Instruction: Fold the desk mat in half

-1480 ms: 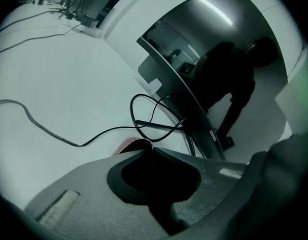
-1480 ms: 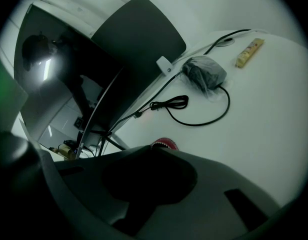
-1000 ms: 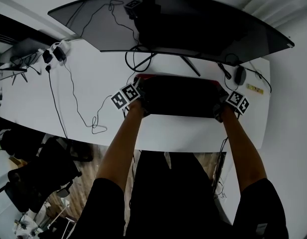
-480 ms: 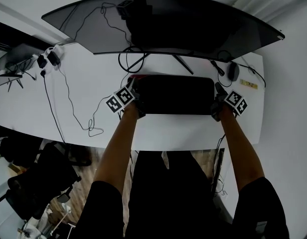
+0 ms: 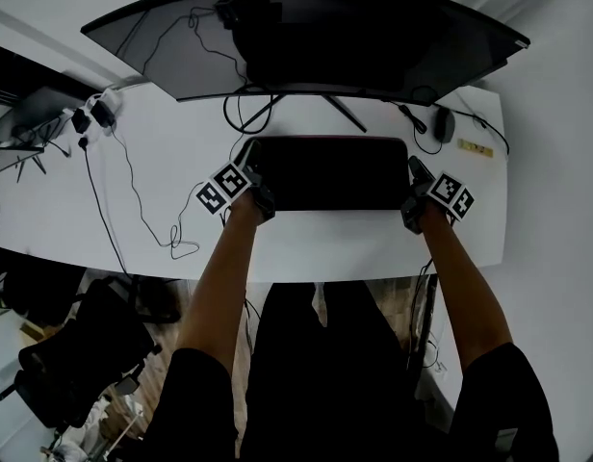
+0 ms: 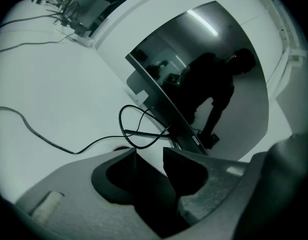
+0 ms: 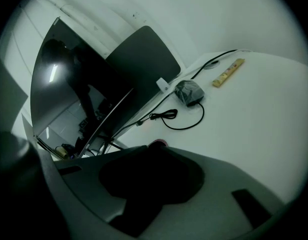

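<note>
Between both hand-held grippers [image 5: 252, 160] [image 5: 415, 171], desk mat [image 5: 330, 173]

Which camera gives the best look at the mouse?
The right gripper view: the mouse lies near and unblocked on the desk. The head view shows it only as a small dark blob at the desk's far right. The left gripper view doesn't show it.

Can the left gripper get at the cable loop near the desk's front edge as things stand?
Probably yes: the left gripper, jaws just opened with nothing between them, is close to the cable loop, and only bare desk lies between them.
</note>
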